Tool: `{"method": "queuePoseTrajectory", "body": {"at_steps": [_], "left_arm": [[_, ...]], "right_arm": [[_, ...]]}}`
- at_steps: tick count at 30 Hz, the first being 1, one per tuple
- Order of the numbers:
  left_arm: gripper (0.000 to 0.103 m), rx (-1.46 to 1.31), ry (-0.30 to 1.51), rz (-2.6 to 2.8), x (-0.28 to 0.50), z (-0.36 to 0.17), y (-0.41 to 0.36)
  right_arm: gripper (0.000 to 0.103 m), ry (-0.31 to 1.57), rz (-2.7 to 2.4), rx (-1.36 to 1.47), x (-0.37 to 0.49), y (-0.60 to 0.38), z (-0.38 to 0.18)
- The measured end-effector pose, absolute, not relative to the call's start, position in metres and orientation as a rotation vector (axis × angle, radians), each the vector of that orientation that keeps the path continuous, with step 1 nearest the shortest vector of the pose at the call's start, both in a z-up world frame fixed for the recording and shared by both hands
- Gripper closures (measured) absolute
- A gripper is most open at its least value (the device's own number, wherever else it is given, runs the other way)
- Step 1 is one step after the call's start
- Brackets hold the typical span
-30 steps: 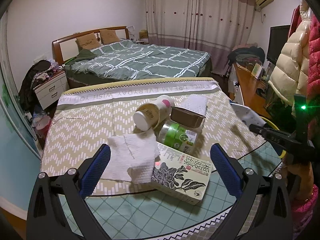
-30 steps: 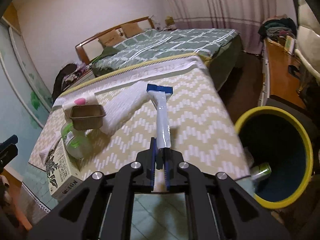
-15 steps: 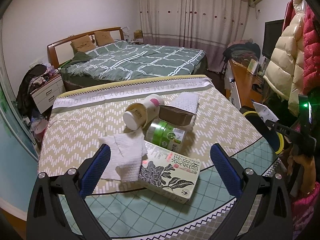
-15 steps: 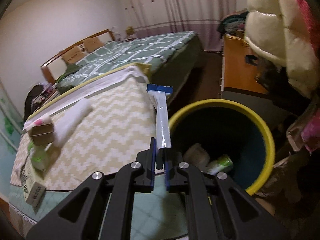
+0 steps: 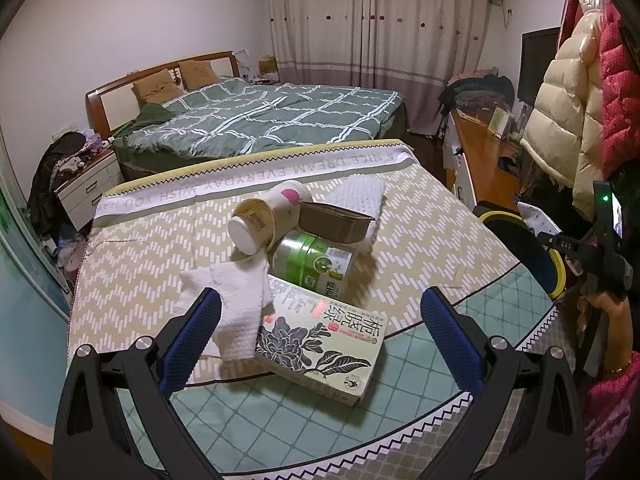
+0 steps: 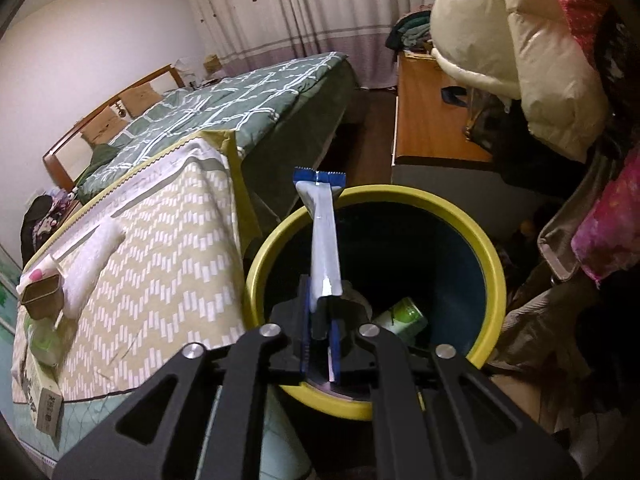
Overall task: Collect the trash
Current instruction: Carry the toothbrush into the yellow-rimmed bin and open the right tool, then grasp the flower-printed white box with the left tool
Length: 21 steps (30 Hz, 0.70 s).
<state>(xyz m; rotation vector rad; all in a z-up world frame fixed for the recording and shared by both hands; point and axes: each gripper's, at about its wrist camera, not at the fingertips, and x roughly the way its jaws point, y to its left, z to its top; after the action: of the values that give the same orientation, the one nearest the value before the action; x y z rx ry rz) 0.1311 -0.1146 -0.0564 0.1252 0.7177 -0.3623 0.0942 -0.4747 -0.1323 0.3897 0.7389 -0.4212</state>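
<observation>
My right gripper [image 6: 320, 316] is shut on a long blue and silver wrapper [image 6: 322, 236] and holds it over the yellow-rimmed trash bin [image 6: 494, 276], which has a green can [image 6: 402, 314] inside. My left gripper [image 5: 320, 320] is open and empty above the table's near edge. In front of it lie a white tissue [image 5: 236, 304], a flowered box [image 5: 320, 340], a green tin [image 5: 316, 262], a tipped paper cup [image 5: 256, 226], a brown tray [image 5: 334, 222] and a folded white cloth [image 5: 360, 196]. The bin [image 5: 520, 240] and the right gripper's body [image 5: 588, 248] show at the right in the left wrist view.
The table [image 5: 140, 260] has a zigzag cloth. A bed [image 5: 260, 120] stands behind it, a nightstand [image 5: 88, 188] at the left. A wooden desk [image 6: 432, 120] and hanging coats [image 6: 520, 60] crowd the right side by the bin.
My right gripper has swung right with the wrapper, from over the table to over the bin. My left gripper has drawn back a little from the trash pile.
</observation>
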Motion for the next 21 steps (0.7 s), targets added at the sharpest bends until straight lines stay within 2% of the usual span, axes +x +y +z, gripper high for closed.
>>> {"method": "queuePoseTrajectory", "body": {"at_steps": [1,3,7,21], "left_arm": [[0.005,0.126,0.719,-0.362,0.132,-0.057,-0.115],[0.005,0.127,0.727,-0.362,0.132,-0.060,-0.116],[0.005,0.139,0.741,-0.350,0.134,-0.067,-0.116],[0.005,0.234,0.856,-0.304,0.133,-0.117,-0.131]], "right_arm": [[0.075,0.735,-0.428,0.388,0.094,-0.475,-0.132],[0.067,0.726,-0.437,0.383,0.093,-0.474,-0.131],[0.060,0.722,-0.445,0.365,0.095,-0.470,-0.129],[0.057,0.721,-0.410,0.374,0.101,-0.464,-0.131]]}}
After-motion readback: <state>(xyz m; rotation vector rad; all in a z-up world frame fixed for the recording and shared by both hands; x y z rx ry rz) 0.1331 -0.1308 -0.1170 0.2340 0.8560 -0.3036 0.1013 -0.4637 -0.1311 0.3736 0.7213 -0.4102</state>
